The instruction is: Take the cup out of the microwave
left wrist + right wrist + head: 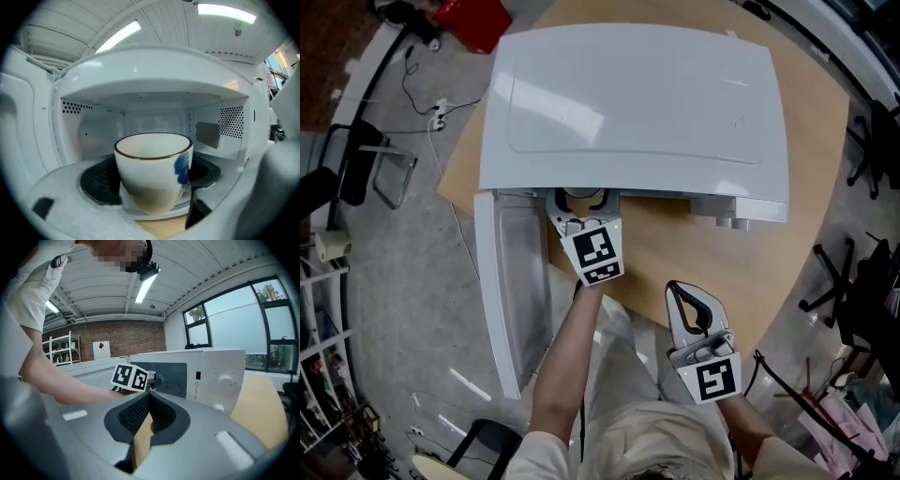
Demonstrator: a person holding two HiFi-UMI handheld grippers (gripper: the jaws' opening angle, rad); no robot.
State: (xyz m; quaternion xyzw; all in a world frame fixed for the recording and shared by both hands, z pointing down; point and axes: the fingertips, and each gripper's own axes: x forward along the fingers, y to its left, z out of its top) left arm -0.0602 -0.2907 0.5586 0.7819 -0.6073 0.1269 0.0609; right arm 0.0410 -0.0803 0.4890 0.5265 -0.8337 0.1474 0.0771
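White cup (152,161) pinched by left gripper (153,183) inside microwave (637,103); right gripper (149,395) jaws together, empty.

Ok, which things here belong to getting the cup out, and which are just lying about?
Job: cup, microwave, its open door, left gripper shut on the cup.
Lying about: shut right gripper, red object, power strip, black chair.

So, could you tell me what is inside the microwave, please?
A white cup is held between the pads of the left claw, above a glass plate. The cup hides most of that plate.
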